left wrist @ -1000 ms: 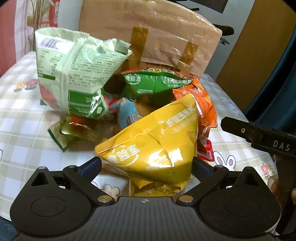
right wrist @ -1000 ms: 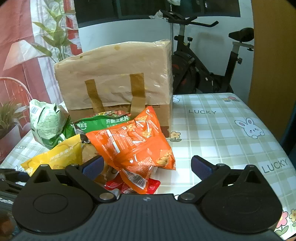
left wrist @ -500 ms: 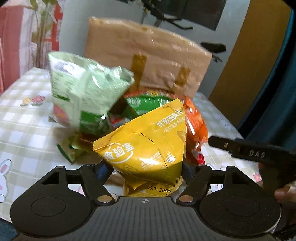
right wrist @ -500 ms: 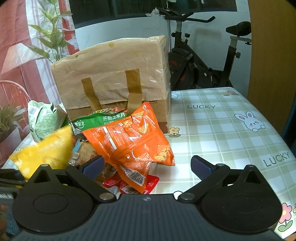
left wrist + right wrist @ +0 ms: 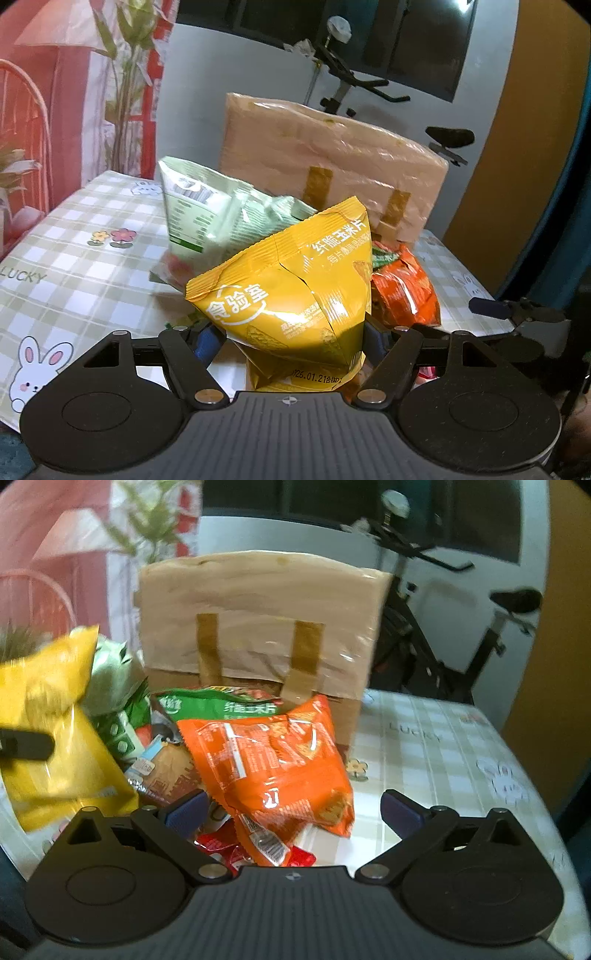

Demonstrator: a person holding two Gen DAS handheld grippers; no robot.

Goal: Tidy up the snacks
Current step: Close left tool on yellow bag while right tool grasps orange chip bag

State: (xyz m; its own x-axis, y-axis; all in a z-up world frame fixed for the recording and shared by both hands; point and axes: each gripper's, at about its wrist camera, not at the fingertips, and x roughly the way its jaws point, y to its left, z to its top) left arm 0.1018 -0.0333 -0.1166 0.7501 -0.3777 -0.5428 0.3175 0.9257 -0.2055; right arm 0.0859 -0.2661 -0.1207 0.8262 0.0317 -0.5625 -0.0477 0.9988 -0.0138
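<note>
Yellow snack bag: "食验室" in a white ring, "纤脆玉米片" near its upper corner, date "2026.01.21" along the bottom seam. Checked tablecloth: "LUCKY" at the left edge.

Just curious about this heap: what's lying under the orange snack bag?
Red packets poke out beneath the orange bag; a brownish packet tucks under its left edge. Anything deeper is covered.

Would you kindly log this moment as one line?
left gripper: shut on yellow snack bag | right gripper: open over orange snack bag | taped box: behind pile
</note>
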